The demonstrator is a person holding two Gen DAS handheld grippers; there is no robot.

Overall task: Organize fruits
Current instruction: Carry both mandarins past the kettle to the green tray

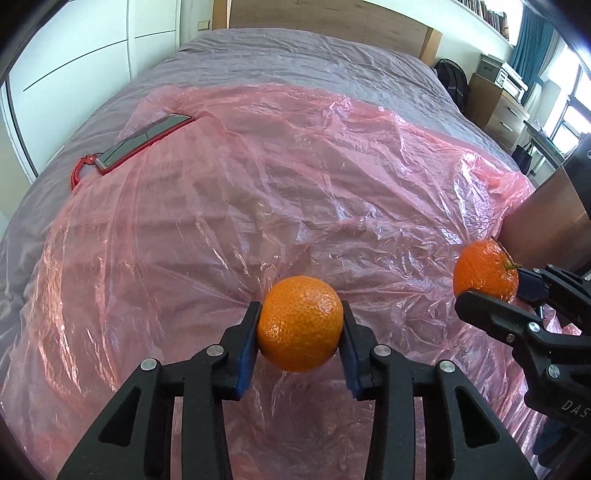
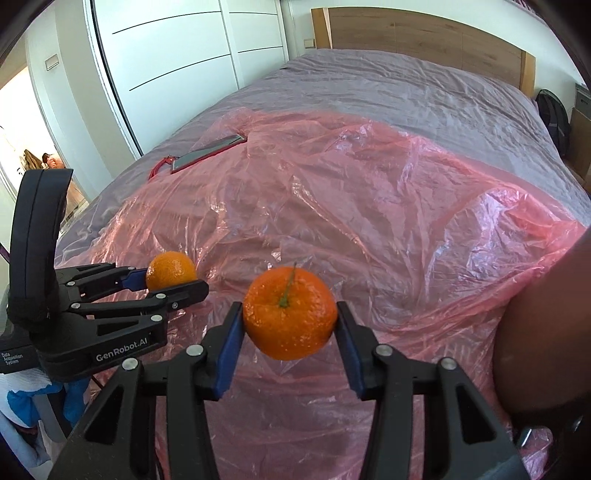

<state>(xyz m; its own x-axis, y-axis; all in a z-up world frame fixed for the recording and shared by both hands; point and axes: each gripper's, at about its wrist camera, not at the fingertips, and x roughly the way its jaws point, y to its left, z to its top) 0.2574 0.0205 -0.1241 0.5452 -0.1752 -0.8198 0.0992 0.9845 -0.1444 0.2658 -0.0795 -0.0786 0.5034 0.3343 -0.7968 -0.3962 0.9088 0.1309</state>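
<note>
My left gripper [image 1: 300,325] is shut on a smooth orange tangerine [image 1: 300,323], held above the pink plastic sheet [image 1: 295,177] on the bed. It also shows at the left of the right wrist view [image 2: 173,282], still holding that tangerine [image 2: 170,273]. My right gripper [image 2: 290,323] is shut on a second tangerine [image 2: 290,314] that has a green stem on top. It shows at the right of the left wrist view [image 1: 487,286] with its tangerine [image 1: 484,268]. Both fruits hang in the air side by side.
A phone in a red case [image 1: 142,142] with a red strap lies at the far left on the sheet, also seen in the right wrist view [image 2: 208,151]. A brown wooden object [image 1: 546,221] stands at the right edge. The grey bedspread [image 1: 303,55] runs back to a wooden headboard [image 2: 424,33].
</note>
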